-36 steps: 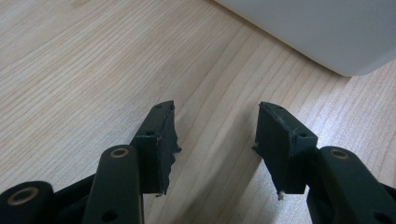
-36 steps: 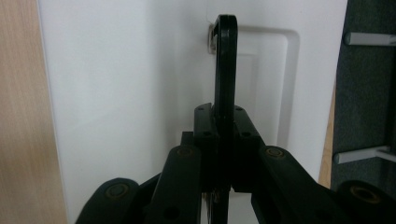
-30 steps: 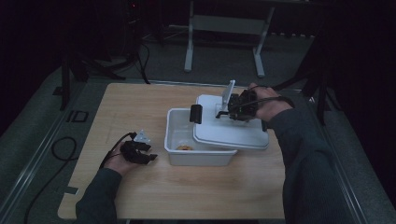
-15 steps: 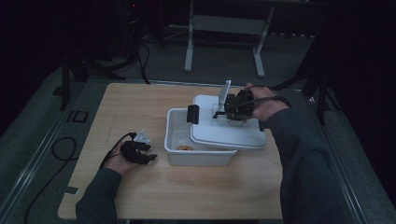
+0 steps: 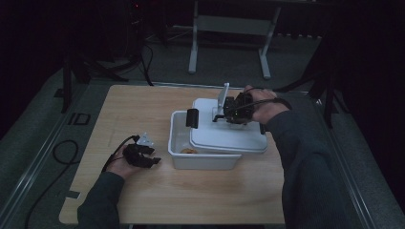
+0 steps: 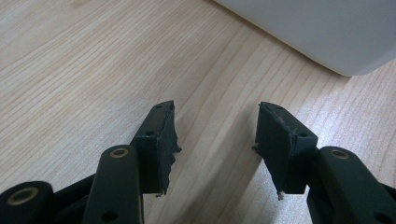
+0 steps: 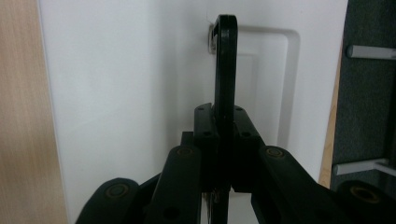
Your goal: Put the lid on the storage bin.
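High view: fixed above person's side, faces forward and down, far off, takes in whole bench (image 5: 143, 200) and floor beyond. Left gripper view: rides left hand-held gripper (image 6: 215, 140), low, very near bench wood, box (image 6: 327, 32) corner ahead. Right gripper view: close over lid (image 7: 116, 93), along black handle (image 7: 225, 70). All share box.

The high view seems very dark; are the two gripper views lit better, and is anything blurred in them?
High view: dim, room black, only the table and white box stand out. Left gripper view: bright, wood grain sharp, left gripper casts a soft shadow. Right gripper view: white lid evenly lit, near jaws slightly soft around the black handle.
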The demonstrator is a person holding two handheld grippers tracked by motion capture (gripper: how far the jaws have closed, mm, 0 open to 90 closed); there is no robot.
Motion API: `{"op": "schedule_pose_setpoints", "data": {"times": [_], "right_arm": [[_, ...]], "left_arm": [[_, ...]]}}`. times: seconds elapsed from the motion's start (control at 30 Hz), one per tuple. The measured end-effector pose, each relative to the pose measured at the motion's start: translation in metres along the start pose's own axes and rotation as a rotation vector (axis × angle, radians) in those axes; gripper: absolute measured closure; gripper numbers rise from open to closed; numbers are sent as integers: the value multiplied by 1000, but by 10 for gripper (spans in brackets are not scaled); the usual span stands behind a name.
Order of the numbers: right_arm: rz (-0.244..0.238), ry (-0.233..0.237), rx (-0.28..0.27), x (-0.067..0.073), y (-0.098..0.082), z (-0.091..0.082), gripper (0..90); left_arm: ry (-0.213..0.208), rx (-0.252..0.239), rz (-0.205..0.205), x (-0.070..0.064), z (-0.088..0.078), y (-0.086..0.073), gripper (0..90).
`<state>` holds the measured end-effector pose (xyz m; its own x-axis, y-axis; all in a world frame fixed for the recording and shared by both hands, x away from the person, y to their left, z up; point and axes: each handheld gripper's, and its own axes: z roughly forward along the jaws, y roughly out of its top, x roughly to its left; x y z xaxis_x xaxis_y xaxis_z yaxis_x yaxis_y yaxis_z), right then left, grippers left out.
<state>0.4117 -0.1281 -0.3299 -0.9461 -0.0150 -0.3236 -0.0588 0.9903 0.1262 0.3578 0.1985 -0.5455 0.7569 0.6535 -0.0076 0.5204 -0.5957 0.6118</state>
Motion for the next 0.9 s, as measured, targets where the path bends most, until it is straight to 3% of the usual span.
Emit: {"op": "schedule_pose_setpoints", "data": {"times": [0.9], "right_arm": [[-30,14,9,1,24,7,843]], "left_arm": [[-1,-2,1,0,0,0,478]]}}
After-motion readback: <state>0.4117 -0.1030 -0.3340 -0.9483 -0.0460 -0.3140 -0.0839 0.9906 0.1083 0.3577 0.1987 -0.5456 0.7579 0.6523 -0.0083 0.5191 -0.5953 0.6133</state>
